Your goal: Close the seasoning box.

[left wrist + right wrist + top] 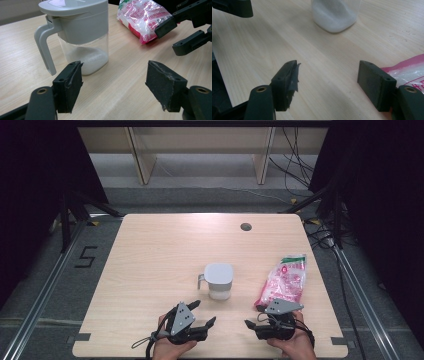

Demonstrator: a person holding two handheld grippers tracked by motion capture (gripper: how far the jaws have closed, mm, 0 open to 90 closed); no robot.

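Observation:
A clear jug (218,281) with a grey lid and handle stands mid-table, white granules in its bottom (87,62). To its right lies a pink and white bag (282,282). My left gripper (205,312) hovers near the front edge just below the jug, jaws open and empty (115,67). My right gripper (252,316) sits at the bag's near end, jaws wide open with only bare table between them (328,65). The jug's base (334,15) lies ahead of it and the bag's corner (409,72) is beside its right jaw.
The wooden table (165,250) has a round cable hole (245,226) at the back right. Beyond it stand wooden shelf legs, and cables run over the floor at the right. A "5" mark (86,256) is on the floor at the left.

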